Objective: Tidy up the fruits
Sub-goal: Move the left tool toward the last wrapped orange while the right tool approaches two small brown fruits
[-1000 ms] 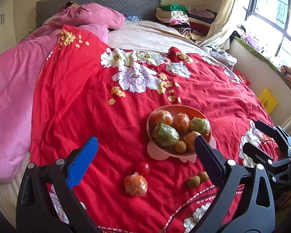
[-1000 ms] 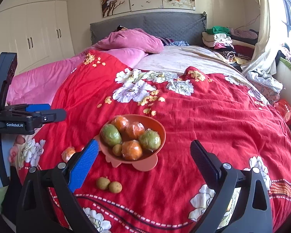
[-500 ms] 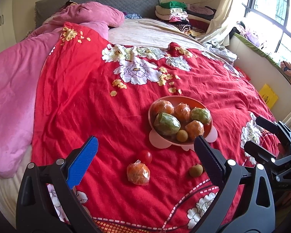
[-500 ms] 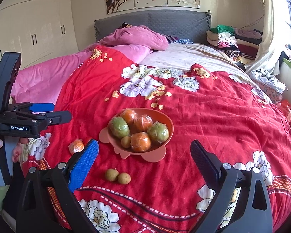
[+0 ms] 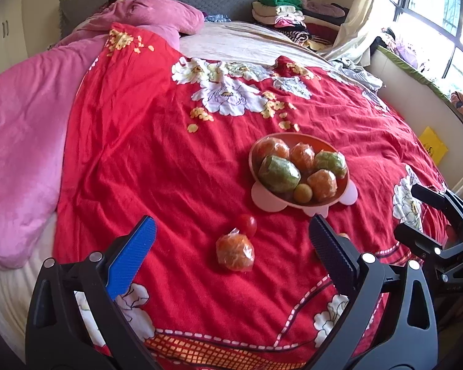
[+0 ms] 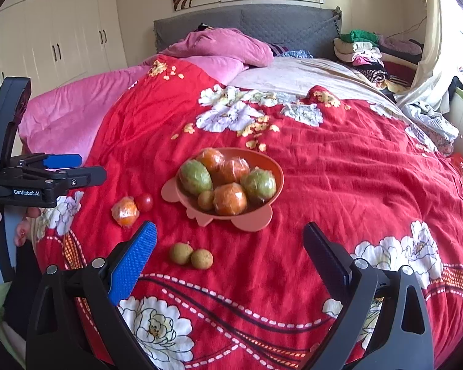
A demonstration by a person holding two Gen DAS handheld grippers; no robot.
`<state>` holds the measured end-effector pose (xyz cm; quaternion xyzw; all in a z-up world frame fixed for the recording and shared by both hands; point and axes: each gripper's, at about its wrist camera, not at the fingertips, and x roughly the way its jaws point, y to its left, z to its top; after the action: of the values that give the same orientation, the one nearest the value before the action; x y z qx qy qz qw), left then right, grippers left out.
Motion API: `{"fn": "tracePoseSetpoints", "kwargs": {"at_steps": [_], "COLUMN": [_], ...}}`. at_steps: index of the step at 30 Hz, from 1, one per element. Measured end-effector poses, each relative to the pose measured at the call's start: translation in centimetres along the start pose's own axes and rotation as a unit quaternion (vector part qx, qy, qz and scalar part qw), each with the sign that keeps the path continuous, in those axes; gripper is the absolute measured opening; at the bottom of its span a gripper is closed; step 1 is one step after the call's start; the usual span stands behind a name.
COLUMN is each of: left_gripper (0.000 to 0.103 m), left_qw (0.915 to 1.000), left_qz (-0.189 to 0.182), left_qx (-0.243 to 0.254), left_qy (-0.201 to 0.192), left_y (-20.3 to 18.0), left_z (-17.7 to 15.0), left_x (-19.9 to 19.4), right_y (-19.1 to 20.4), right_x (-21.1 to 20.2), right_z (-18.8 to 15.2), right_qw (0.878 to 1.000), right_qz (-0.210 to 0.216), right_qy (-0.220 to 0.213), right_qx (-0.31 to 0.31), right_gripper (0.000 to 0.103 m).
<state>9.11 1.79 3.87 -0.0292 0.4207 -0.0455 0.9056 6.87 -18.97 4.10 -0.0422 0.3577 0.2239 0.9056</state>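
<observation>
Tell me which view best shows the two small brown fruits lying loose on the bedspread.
The right wrist view: both small brown fruits lie in full sight, touching, between the open right claw and the pink bowl. In the left wrist view, the left claw's dark finger hides them almost wholly; only a sliver shows.

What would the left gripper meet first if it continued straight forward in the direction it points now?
Probably the wrapped orange on the red bedspread; it lies between the open jaws of the left gripper, the cherry tomato just beyond. Depth is uncertain.

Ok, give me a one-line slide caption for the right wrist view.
Open right gripper above two longans on the red quilt, near the filled pink bowl.
</observation>
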Motion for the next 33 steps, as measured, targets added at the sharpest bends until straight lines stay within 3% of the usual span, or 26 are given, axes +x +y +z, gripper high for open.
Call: {"fn": "tracePoseSetpoints", "kwargs": {"at_steps": [26,32,33], "left_gripper": [0.093,0.093,0.093], "left_qw": [0.9991,0.999,0.999], "left_qz": [0.001,0.001,0.001], "left_qx": [0.019,0.012,0.012], "left_qy": [0.038,0.044,0.044], "left_y": [-0.5,-0.2,-0.2], "left_z": [-3.7,-4.3,-4.3], "left_x": [2.0,2.7,2.8], "right_y": [1.0,1.0,1.0], "right_x": [2.1,2.8,2.9], "right_z": [-3.1,-3.6,-3.6], "right_qw": [0.998,0.998,0.998], "right_qz": [0.001,0.0,0.0], "right_qy": [0.051,0.061,0.063], "right_qx": [-0.02,-0.021,-0.021], "right_gripper": [0.095,0.093,0.087]}}
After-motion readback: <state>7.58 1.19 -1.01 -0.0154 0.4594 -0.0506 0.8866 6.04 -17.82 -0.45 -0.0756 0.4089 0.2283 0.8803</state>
